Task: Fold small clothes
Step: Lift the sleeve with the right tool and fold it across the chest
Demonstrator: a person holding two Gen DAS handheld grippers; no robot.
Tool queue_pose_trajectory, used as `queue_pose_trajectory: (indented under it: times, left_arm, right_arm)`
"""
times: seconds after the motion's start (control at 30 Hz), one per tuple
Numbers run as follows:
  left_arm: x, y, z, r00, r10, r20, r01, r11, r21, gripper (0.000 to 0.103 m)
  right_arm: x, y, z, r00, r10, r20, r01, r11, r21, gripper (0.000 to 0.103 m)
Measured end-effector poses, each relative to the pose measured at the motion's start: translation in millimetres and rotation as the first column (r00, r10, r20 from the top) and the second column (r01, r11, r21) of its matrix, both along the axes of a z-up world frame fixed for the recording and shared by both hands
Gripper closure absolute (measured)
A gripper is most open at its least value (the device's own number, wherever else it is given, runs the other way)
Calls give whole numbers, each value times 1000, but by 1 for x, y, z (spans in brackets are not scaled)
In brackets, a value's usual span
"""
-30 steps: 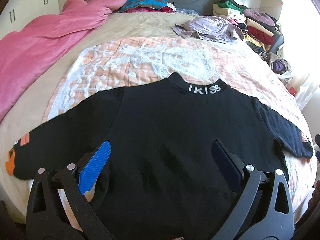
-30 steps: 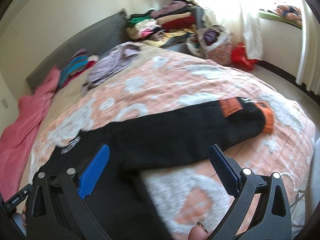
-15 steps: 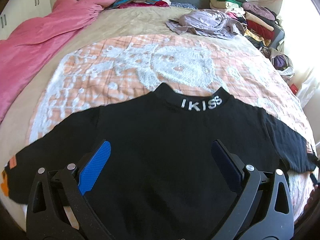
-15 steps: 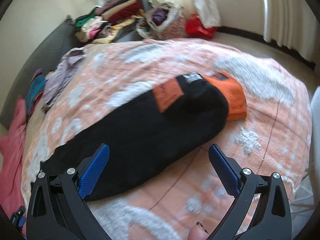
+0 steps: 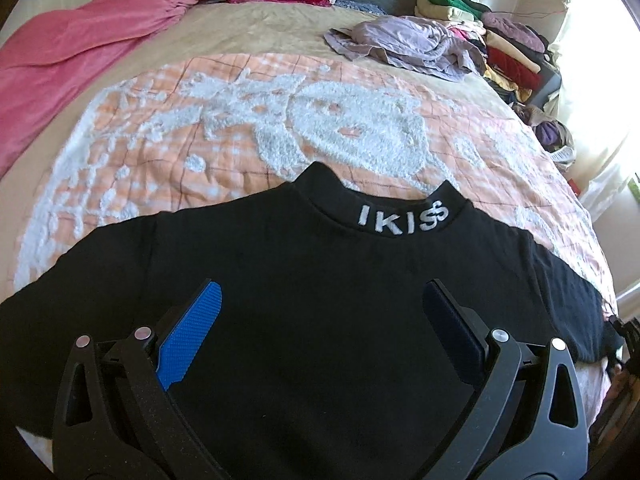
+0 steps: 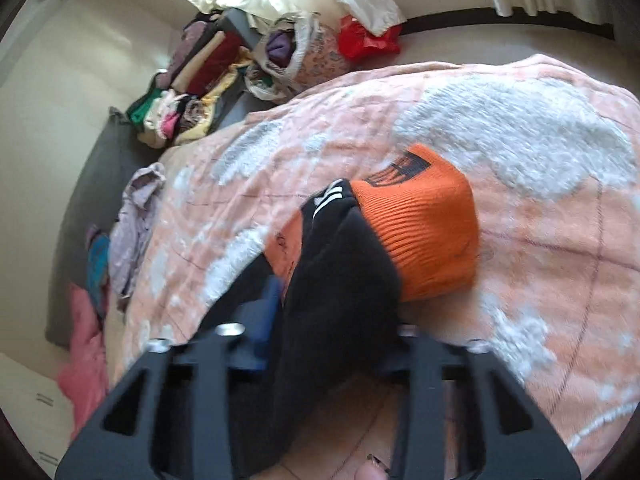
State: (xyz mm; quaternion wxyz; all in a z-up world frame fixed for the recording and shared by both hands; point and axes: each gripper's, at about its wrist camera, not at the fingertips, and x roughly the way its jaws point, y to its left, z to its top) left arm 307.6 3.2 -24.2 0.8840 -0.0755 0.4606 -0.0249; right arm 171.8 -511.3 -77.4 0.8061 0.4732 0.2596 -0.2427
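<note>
Our black sweater (image 5: 320, 300), lettered "IKISS" on the collar, lies flat on the bed's peach quilt (image 5: 240, 120). Our left gripper (image 5: 320, 312) hovers wide open above it; our right gripper (image 6: 336, 312) has just closed its fingers on the orange-cuffed sleeve (image 6: 424, 240).

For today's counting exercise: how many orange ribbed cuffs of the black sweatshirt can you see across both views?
1. The orange ribbed cuff ends the sleeve pinched by the right gripper. The other sleeve runs out of the left wrist view, so its cuff is hidden.

Bare quilt (image 5: 240, 128) beyond collar
</note>
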Motion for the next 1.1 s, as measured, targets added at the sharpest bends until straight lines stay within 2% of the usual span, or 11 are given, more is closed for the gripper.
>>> queue_pose_trajectory:
  times: [0.1, 0.23, 0.37, 0.47, 0.53, 0.63, 0.7, 0.93, 1.1]
  left_arm:
    - [-4, 6, 1, 1000, -2, 9, 2, 1000, -2, 8]
    - [-9, 17, 7, 1000, 2, 12, -1, 999, -38, 8]
    - [-16, 30, 14, 1000, 10, 20, -9, 997, -72, 8]
    - [-19, 42, 16, 1000, 12, 12, -10, 990, -137, 8]
    - [-21, 45, 18, 1000, 13, 20, -10, 989, -145, 8]
    - [-23, 51, 22, 999, 15, 31, -10, 988, -157, 8]
    - [-25, 54, 25, 999, 20, 44, -14, 990, -144, 8]
    - [-32, 60, 35, 997, 12, 73, -3, 993, -121, 8]
    - [-34, 68, 38, 996, 21, 81, -11, 993, -120, 8]
  right_arm:
    - [4, 9, 15, 997, 34, 64, -31, 999, -41, 89]
    - [15, 39, 48, 986, 122, 116, -105, 984, -146, 94]
    - [33, 77, 81, 961, 231, 154, -195, 956, -220, 95]
    - [44, 104, 101, 940, 299, 164, -249, 930, -271, 95]
    - [49, 120, 111, 926, 339, 165, -279, 911, -304, 95]
    - [57, 150, 126, 898, 414, 151, -339, 868, -363, 95]
    - [64, 175, 134, 871, 474, 126, -390, 826, -408, 95]
    - [80, 242, 140, 788, 611, 78, -508, 717, -478, 95]
    - [93, 295, 139, 718, 696, 23, -583, 620, -525, 95]
